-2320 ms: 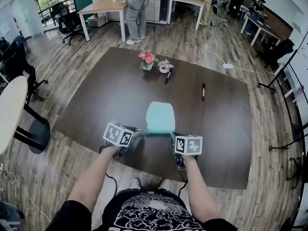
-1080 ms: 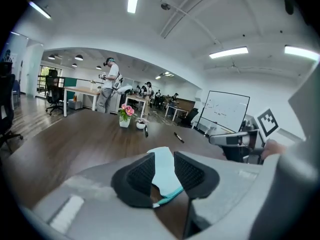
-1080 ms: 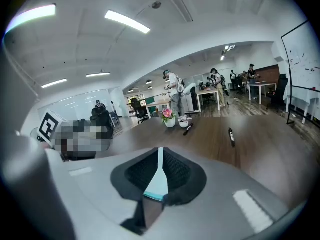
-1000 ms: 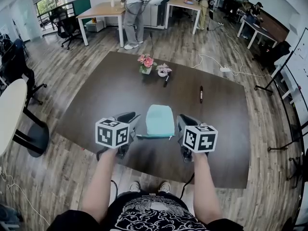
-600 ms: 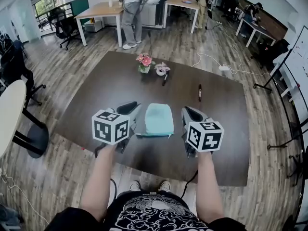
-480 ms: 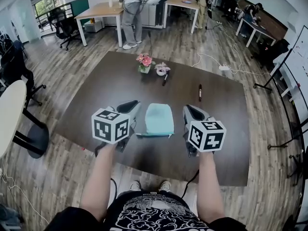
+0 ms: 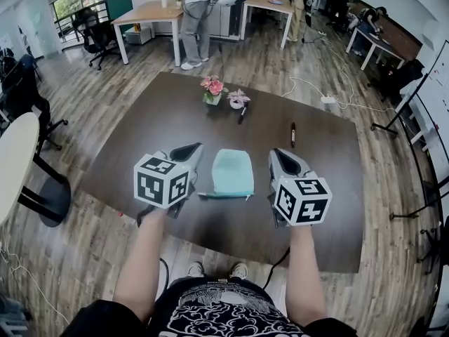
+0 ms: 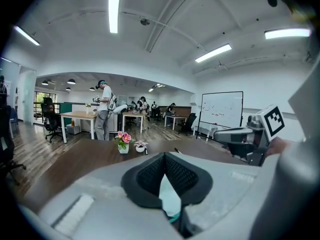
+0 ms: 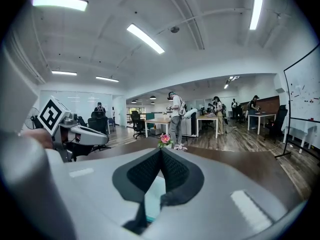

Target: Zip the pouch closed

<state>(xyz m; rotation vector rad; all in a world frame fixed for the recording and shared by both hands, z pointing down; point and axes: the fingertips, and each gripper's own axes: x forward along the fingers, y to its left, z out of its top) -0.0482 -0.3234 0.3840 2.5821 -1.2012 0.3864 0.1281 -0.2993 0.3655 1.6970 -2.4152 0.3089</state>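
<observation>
The left gripper (image 7: pixel 189 149) hangs over the dark brown table (image 7: pixel 151 135), just left of the pouch and clear of it. Its jaws have just been closing and the black ribbed pads (image 8: pixel 150 173) now meet at the tips with nothing pinched between them; only a sliver of the pouch below shows through the slot under them.

The pouch (image 7: pixel 233 172) lies flat on the table near the person's edge, between the two grippers and touched by neither. It is pale teal, smooth and unwrinkled, with rounded far corners, and widens slightly toward its near edge. A thin dark line runs along that near edge and sticks out a little past the left corner; whether the zip is closed cannot be told.

The right gripper (image 7: pixel 278 154) hangs just right of the pouch, also off the table, its jaws pressed together and empty. Farther back on the table stand pink flowers in a small pot (image 7: pixel 212 88), with a dark marker (image 7: pixel 293 133) lying to their right
</observation>
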